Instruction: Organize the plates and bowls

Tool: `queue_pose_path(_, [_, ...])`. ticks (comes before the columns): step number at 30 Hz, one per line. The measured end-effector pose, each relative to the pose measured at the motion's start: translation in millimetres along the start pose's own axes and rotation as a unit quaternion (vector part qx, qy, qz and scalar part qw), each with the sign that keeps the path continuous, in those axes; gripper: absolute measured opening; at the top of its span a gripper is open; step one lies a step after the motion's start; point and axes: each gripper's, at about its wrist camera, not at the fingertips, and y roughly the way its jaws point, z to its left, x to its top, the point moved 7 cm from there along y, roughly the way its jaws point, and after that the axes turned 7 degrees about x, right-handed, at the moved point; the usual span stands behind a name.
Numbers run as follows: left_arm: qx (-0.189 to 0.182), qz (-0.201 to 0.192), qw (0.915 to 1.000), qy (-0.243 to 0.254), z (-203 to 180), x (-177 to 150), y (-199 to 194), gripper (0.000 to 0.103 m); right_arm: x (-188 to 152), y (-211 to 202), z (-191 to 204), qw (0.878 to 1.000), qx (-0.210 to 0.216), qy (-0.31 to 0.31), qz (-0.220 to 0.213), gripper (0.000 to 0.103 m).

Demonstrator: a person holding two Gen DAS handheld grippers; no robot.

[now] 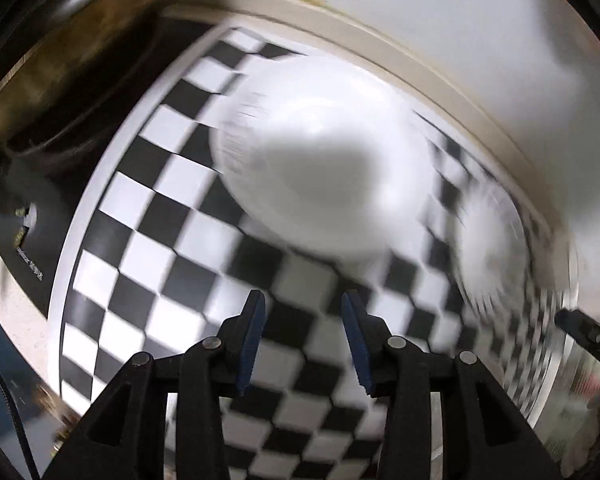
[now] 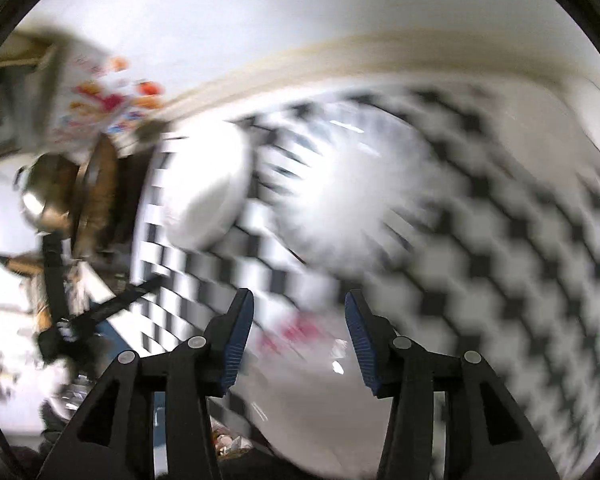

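Note:
Both views are motion-blurred. In the left wrist view a white bowl sits on a black-and-white checkered mat; a clear glass dish lies to its right. My left gripper is open and empty, above the mat, short of the bowl. In the right wrist view the white bowl is at left and the clear glass dish is ahead. My right gripper is open, over a white plate with a red mark. The left gripper shows at left.
A dark metal pan stands left of the mat. A metal pot and a colourful box are at far left in the right wrist view. The white wall runs behind the mat. The right gripper's tip shows at right.

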Motion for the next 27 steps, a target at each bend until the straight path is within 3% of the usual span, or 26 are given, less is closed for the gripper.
queue_pose_path(3, [-0.008,0.014,0.9986,-0.051,21,26,27,0.037,61,74,25,0.999,0.007,-0.037,0.035,0.051])
queue_pose_path(7, [-0.012,0.023,0.996,-0.085,39,43,51,0.037,111,138,33,0.997,-0.02,-0.051,0.062,0.05])
queue_pose_path(11, [-0.016,0.028,0.9947,-0.098,44,54,63,0.037,137,172,28,0.994,-0.04,-0.055,0.083,0.048])
queue_pose_path(18, [-0.011,0.021,0.9962,-0.083,39,73,76,0.036,152,205,20,0.99,-0.049,-0.057,0.119,0.034])
queue_pose_path(20, [-0.014,0.017,0.9967,-0.078,36,75,77,0.026,152,209,23,0.99,-0.035,-0.057,0.126,0.029])
queue_pose_path(21, [-0.011,0.017,0.9969,-0.076,35,75,77,0.026,152,210,26,0.99,-0.027,-0.058,0.127,0.021])
queue_pose_path(27, [0.005,0.008,0.9979,-0.064,28,72,72,0.026,146,207,32,0.989,-0.037,-0.078,0.124,0.021])
